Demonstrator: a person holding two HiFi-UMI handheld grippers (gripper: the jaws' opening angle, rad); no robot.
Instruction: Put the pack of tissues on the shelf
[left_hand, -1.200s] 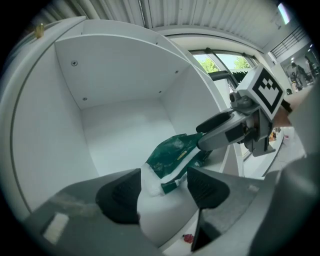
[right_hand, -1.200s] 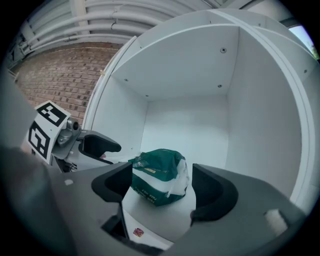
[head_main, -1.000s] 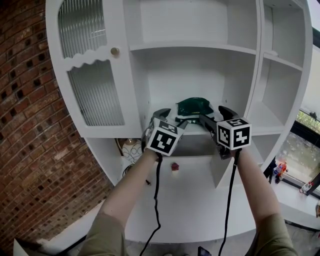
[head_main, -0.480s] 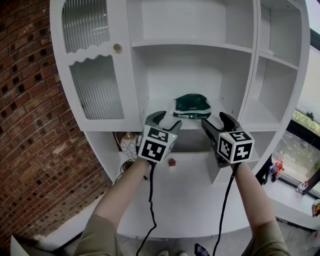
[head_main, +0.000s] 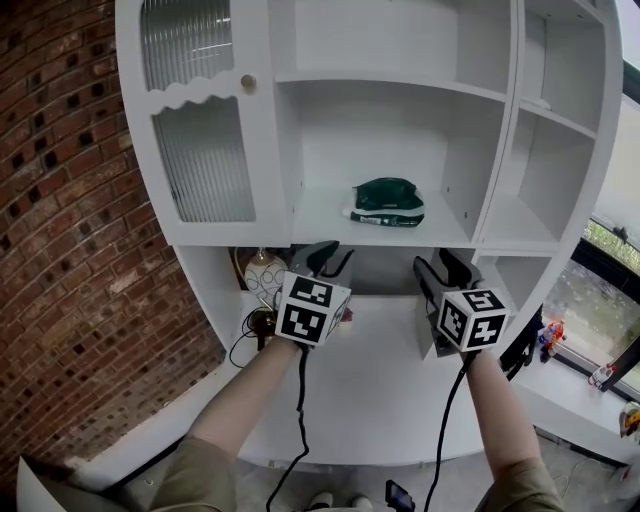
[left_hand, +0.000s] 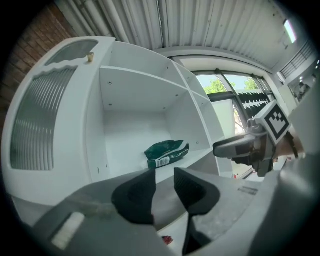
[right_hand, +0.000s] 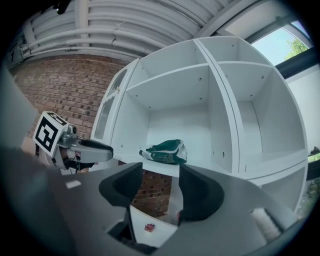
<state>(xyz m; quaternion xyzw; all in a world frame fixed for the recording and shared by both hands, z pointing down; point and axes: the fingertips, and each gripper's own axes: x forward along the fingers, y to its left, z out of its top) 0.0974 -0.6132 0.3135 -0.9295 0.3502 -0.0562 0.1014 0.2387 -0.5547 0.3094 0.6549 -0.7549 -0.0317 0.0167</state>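
Tissue pack (head_main: 388, 201) noted lying on shelf (head_main: 320, 232); placing judged done. L tool (head_main: 328, 262) & R tool (head_main: 440, 268): empty, part-open, jaws just been closing. Next: tools to be withdrawn.

Middle shelf (head_main: 325, 225) is wide open at the front, with plenty of bare room left of the pack (head_main: 388, 201). The ribbed door (head_main: 205, 150) shuts off the left bay. A vase (head_main: 262, 280) crowds the nook underneath.

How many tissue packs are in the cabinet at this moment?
1. The pack lies on the centre bay's shelf, towards its right side. More may be hidden behind the ribbed door.
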